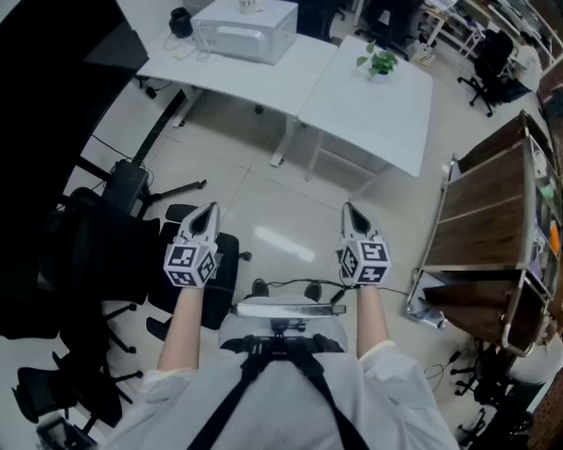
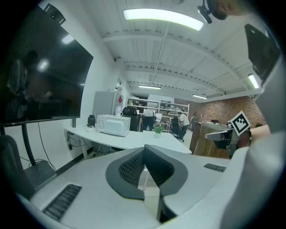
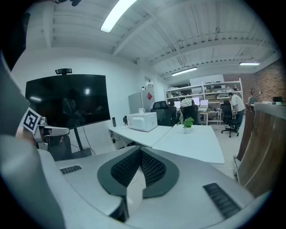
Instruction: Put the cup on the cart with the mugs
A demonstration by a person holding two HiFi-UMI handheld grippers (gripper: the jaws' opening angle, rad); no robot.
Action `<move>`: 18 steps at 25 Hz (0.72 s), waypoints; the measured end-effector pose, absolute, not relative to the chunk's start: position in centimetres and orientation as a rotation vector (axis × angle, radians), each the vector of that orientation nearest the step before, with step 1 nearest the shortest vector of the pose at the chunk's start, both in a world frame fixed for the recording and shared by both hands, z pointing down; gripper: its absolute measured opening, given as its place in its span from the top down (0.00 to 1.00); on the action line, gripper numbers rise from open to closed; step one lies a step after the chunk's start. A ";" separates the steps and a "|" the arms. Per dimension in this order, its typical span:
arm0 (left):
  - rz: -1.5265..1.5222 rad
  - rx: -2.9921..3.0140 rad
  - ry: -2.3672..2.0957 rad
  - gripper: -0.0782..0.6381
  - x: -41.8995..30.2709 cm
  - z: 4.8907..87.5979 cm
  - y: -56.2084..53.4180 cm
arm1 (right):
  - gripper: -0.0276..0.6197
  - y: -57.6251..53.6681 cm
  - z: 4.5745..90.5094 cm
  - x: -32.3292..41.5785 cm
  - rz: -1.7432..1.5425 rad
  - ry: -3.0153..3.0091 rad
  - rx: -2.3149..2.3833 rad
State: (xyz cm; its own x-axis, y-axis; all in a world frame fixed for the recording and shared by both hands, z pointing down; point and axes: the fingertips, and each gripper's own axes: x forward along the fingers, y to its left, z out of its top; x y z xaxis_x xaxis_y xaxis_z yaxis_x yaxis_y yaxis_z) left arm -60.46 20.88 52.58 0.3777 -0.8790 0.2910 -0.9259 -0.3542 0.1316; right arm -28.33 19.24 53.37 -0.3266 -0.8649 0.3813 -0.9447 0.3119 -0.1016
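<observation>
A person in a pale shirt and black chest harness (image 1: 278, 369) stands on a white tiled floor (image 1: 290, 220), bare forearms stretched forward, a gripper in each hand. At lower centre of the head view, the left gripper (image 1: 208, 212) and the right gripper (image 1: 350, 211) hang level and well apart above the floor, each carrying its marker cube. Both pairs of jaws are pressed together tip to tip, and each gripper's own view shows nothing between them.

Black office chairs (image 1: 106, 264) crowd the lower left of the head view, below a large dark screen (image 3: 67, 100) on a stand.

At the right edge of the head view stands the wooden cart (image 1: 484, 220), with a metal frame and brown shelves. Small items on its far side are too small to make out. Neither gripper is near it.

Further off, across the top of the head view, runs a white worktop (image 1: 369, 114) made of two tables set at an angle. A small potted plant (image 1: 380, 61) sits on the right-hand table. On the left-hand table is a white microwave (image 1: 246, 31), with a dark jug (image 1: 180, 22) just beside it. The white cup (image 3: 141, 110) stands on top of the microwave, well apart from both grippers and from the cart.

Beyond the worktop, the right gripper view shows more chairs, shelving and a standing person (image 3: 234, 107) under strip lights.
</observation>
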 end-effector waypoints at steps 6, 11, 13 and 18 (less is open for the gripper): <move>0.242 2.394 -1.544 0.89 -61.9 52.5 19.3 | 0.95 18.0 53.6 -31.8 0.442 -2.337 1.653; 0.241 2.406 -1.509 0.89 -63.3 51.7 17.3 | 0.95 16.5 53.4 -34.8 0.426 -2.337 1.629; 0.237 2.409 -1.502 0.89 -63.5 51.6 16.2 | 0.95 15.5 53.1 -35.5 0.402 -2.332 1.612; 0.212 2.381 -1.514 0.89 -62.9 52.2 13.0 | 0.95 12.0 53.0 -35.2 0.360 -2.324 1.555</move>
